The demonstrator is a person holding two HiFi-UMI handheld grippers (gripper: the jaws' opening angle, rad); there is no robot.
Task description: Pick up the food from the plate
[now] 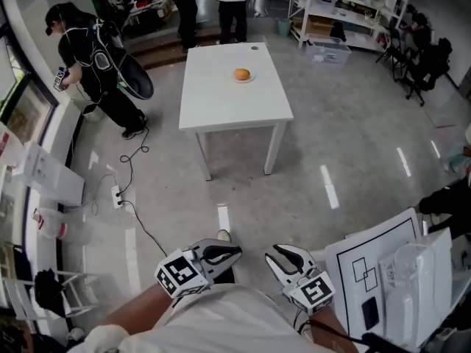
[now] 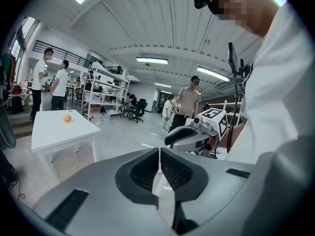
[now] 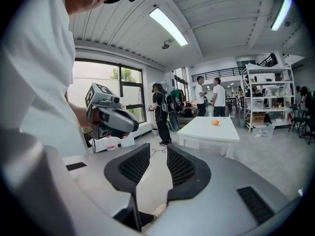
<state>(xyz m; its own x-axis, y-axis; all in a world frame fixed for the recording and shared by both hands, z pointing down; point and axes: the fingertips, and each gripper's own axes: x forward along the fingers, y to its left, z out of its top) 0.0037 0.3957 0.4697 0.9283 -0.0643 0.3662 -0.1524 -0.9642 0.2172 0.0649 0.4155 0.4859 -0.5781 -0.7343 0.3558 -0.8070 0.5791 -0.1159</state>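
Observation:
A round orange-brown piece of food lies on a small white plate toward the far side of a white table, well away from me across the floor. Both grippers are held close to my body at the bottom of the head view. My left gripper has its jaws together with nothing between them; its pads meet. My right gripper stands open, a narrow empty gap showing between its pads. The food also shows small in the left gripper view and the right gripper view.
A person in black stands left of the table, two more behind it. A cable and power strip lie on the floor at left. Shelving and office chairs stand at back right. A white board with black lines is at my right.

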